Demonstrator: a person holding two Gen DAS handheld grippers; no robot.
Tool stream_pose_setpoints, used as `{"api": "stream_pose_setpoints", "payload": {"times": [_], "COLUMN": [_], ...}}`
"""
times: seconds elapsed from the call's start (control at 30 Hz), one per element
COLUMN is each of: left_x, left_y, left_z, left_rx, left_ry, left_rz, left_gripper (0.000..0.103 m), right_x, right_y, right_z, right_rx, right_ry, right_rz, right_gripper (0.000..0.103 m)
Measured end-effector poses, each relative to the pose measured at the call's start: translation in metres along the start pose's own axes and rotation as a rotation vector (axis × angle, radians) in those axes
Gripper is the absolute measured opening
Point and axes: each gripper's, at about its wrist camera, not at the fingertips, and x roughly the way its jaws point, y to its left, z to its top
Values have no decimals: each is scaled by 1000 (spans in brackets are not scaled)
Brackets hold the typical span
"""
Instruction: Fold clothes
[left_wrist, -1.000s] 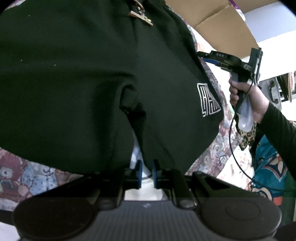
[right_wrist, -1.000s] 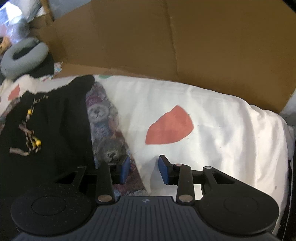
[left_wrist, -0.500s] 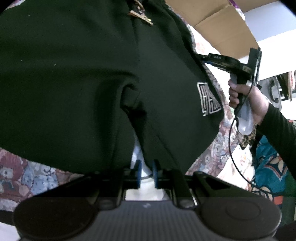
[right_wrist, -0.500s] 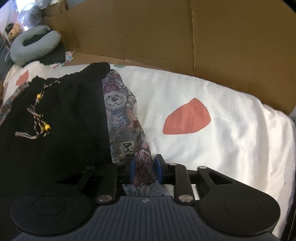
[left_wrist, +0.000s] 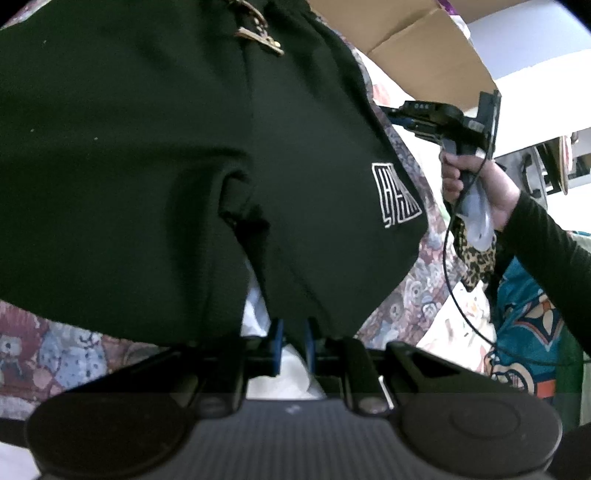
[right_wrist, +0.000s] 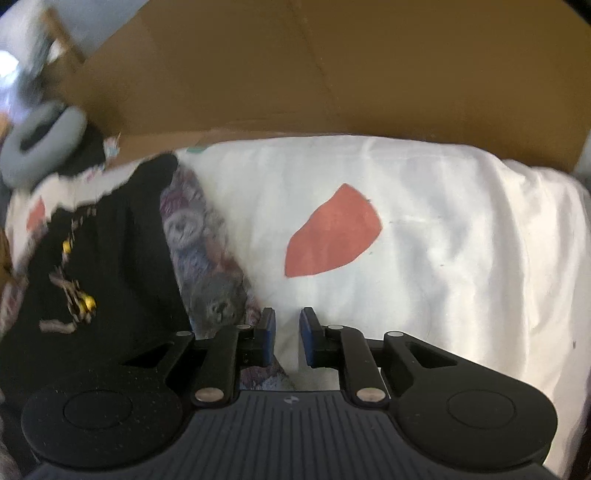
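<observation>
Folding barely begun: my left gripper (left_wrist: 293, 341) pinches the shorts' (left_wrist: 147, 155) hem, right gripper (right_wrist: 287, 332) narrow, empty.

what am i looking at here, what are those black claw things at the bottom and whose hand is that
These are two pictures from small cameras, one mounted on each of two handheld grippers. A person holds one gripper in each hand to fold clothes; there is no robot arm.

The left camera view looks past the left gripper, whose blue pads are pinched on the hem of the black shorts spread over a teddy-bear blanket. At the right of that view you see the person's right hand holding the handle of the other gripper.

The right camera view looks past the right gripper. Its pads stand slightly apart with nothing clearly pinched; below them lie the blanket's edge and a white sheet with a red patch. The shorts lie to its left, and brown cardboard stands behind.
</observation>
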Motion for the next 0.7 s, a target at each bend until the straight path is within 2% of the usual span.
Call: {"api": "stream_pose_setpoints", "payload": {"times": [0.17,0.3,0.47,0.7], "left_x": [-1,2,1,0], "left_y": [2,3,4,6], "left_z": [0,-1,-1,-1], "left_rx": [-6,-9,-11,-13], "left_ry": [-4,-4,-3,-4], "left_rz": [3,6,9,12], "left_gripper": [12,12,12,12], "right_x": [-5,-14,-7,-8], "right_y": [4,-7,-3,0], "right_z": [1,7,4,4], "right_rx": [-11,43,25,9], "right_ry": [-23,-61,-31,-37], "right_rz": [-9,3,19,16], "right_gripper": [21,21,21,21]}}
